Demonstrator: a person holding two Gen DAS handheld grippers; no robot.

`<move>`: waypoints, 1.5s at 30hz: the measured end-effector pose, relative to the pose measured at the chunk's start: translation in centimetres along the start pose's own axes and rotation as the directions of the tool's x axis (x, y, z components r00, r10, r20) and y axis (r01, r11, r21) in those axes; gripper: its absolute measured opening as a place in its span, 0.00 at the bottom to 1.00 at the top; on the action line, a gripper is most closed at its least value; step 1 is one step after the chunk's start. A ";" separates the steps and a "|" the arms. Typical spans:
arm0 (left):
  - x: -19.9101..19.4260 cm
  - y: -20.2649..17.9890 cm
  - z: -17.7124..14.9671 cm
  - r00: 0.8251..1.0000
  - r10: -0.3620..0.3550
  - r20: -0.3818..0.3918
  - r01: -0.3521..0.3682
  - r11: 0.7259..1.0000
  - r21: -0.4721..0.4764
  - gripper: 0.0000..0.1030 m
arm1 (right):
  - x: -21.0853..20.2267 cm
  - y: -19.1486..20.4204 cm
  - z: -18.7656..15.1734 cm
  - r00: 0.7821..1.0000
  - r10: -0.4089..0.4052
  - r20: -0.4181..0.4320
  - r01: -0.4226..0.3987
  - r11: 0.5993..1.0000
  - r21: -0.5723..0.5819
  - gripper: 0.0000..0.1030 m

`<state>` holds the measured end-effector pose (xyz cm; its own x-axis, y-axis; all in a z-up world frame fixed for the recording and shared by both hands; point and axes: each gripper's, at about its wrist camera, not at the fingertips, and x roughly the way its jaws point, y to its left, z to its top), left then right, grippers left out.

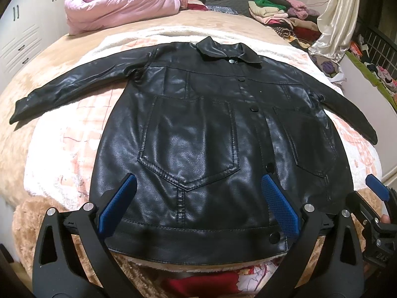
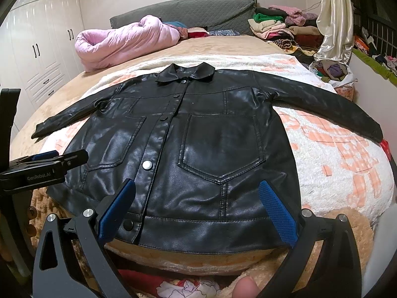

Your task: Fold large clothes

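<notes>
A black leather jacket (image 1: 198,129) lies flat, front up and buttoned, on a white and pink blanket (image 1: 62,134) on the bed, sleeves spread out to both sides, collar at the far end. It also shows in the right wrist view (image 2: 198,144). My left gripper (image 1: 198,188) is open and empty, held over the hem on the jacket's left half. My right gripper (image 2: 198,193) is open and empty, over the hem on the right half. The right gripper shows at the left wrist view's right edge (image 1: 377,191); the left gripper shows at the right wrist view's left edge (image 2: 47,161).
A rolled pink quilt (image 1: 119,5) lies at the bed's far left by a grey headboard (image 2: 183,10). Piles of folded clothes (image 1: 280,15) sit at the far right beside a cream curtain (image 2: 335,17). White wardrobes (image 2: 42,39) stand left. A tan fuzzy bedspread (image 1: 39,79) covers the bed.
</notes>
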<state>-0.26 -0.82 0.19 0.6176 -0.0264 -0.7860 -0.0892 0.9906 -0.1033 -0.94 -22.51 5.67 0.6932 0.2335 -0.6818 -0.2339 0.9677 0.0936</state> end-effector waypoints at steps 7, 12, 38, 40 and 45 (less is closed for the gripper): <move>-0.1 0.0 0.1 1.000 -0.003 0.003 0.003 1.000 0.000 0.91 | 0.0 0.0 0.0 1.000 0.000 0.000 0.000 1.000 -0.003 0.96; -0.2 0.0 0.2 1.000 -0.009 0.005 0.009 1.000 0.001 0.91 | 0.2 0.2 0.1 1.000 -0.004 -0.001 0.004 1.000 -0.008 0.96; -0.1 -0.5 0.6 1.000 -0.026 0.006 0.026 1.000 0.007 0.91 | 0.4 0.1 0.5 1.000 -0.008 0.000 0.008 1.000 0.000 0.96; 0.0 -0.5 0.7 1.000 -0.026 0.006 0.026 1.000 0.009 0.91 | 0.6 -0.1 0.7 1.000 -0.004 -0.003 0.004 1.000 0.001 0.96; 0.4 -0.6 1.4 1.000 -0.024 0.007 0.024 1.000 0.010 0.91 | 1.1 -0.6 1.5 1.000 -0.002 0.003 0.002 1.000 0.018 0.96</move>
<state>1.12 -1.22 0.74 0.6247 -0.0489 -0.7794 -0.0666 0.9911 -0.1155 0.99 -22.69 5.92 0.6960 0.2314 -0.6797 -0.2199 0.9699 0.1050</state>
